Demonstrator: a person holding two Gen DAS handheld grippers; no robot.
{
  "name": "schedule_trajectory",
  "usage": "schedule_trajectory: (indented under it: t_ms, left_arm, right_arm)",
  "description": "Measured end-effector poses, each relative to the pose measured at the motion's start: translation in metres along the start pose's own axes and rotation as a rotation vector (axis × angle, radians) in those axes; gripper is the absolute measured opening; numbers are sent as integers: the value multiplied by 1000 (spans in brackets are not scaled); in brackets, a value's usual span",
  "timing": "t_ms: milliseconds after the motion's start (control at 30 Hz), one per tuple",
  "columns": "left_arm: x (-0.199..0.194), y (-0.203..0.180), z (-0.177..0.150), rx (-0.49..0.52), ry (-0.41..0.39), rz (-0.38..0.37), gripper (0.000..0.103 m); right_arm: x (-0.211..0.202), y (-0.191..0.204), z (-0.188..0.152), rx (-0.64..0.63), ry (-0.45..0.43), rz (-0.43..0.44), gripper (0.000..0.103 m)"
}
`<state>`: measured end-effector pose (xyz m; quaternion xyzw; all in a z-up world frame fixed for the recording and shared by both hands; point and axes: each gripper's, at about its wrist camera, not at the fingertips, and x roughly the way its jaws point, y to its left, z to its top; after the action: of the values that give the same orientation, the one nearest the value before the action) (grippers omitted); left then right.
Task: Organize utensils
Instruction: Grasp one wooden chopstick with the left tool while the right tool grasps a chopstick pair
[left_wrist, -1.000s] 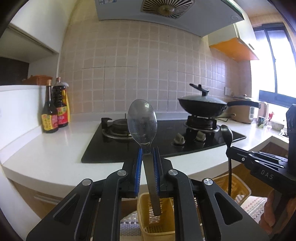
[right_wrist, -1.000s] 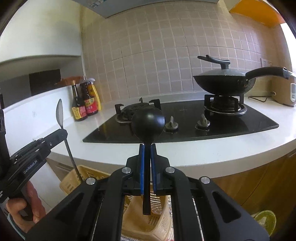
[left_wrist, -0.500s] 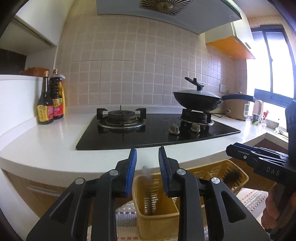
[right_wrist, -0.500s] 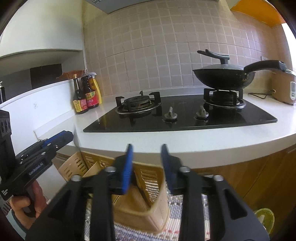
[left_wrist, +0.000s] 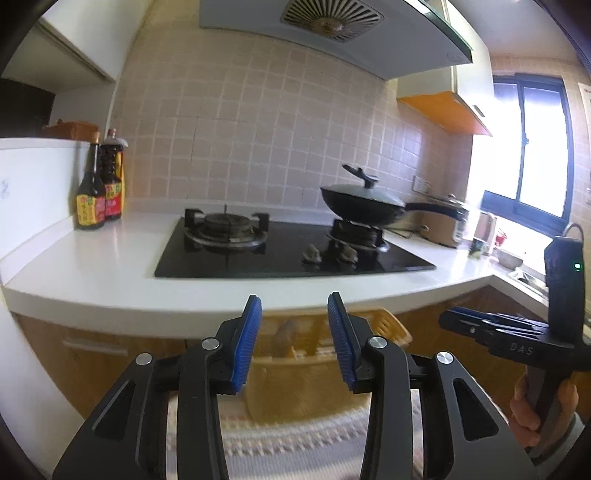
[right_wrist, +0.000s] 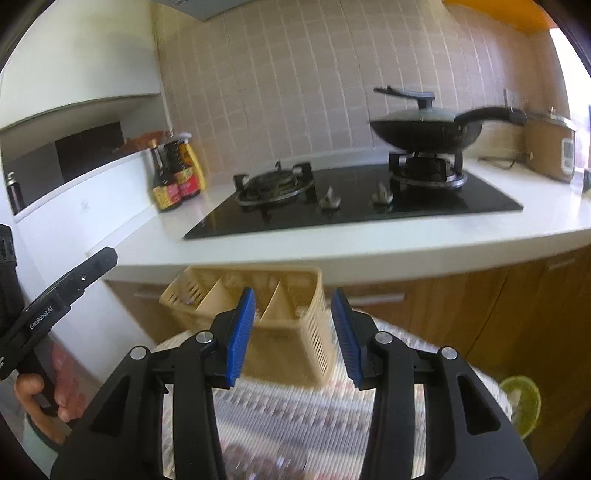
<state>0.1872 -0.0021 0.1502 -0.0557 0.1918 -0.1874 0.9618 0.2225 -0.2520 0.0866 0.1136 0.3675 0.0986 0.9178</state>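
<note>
Both grippers were seen empty: the left gripper, its jaws opening, and the right gripper, parted, were held above the yellow utensil basket, where a handle stood. Fetching further utensils was judged next.

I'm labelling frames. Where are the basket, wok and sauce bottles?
basket (right_wrist: 295, 334): right wrist view, front wall.
wok (right_wrist: 424, 134): right wrist view, bowl side.
sauce bottles (left_wrist: 90, 210): left wrist view, front bottle's label.

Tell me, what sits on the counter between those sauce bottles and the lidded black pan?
In the left wrist view, the empty gas burner of the black stove sits between the sauce bottles and the black pan.
</note>
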Motion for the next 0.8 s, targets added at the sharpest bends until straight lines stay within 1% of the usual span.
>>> schedule_trajectory:
  t_ms: [33,100,133,200,233,333,400,433,500,533,633,700,767,800]
  left_arm:
    - [-5,-2,-2,-5,22,-14,38]
    - [-13,-8,-8,-16,90,-51,40]
    - [-18,-10,-12,-23,116,-53,40]
    - [-24,-12,-23,-37,169,-58,40]
    - [-27,-11,-30,-57,204,-68,40]
    - [-30,-3,-50,-121,295,-99,40]
    - [-30,4,-70,-161,390,-107,40]
    - [-30,7,-78,-178,424,-112,40]
    - [-29,12,-100,-218,517,-132,40]
    - [-28,13,-113,-226,568,-136,40]
    - [-26,12,-137,-203,644,-112,39]
    - [-22,10,-153,-199,703,-116,38]
    - [-21,6,-164,-189,731,-125,38]
    - [-20,3,-167,-181,742,-128,35]
  right_arm:
    - [-4,0,-3,6,18,0,40]
    - [-11,1,-11,19,66,6,40]
    - [-12,1,-16,24,92,7,40]
    - [-12,1,-30,38,174,13,40]
    - [-10,0,-36,50,216,22,40]
    - [-5,-3,-54,72,296,50,40]
    - [1,-3,-69,78,362,37,40]
    - [2,-3,-75,80,384,34,40]
    - [9,-6,-92,100,460,35,40]
    - [13,-9,-101,116,495,36,40]
    - [20,-17,-121,160,563,46,40]
    - [23,-21,-134,181,601,43,39]
    - [24,-25,-140,199,623,32,36]
    - [23,-27,-143,212,630,31,35]
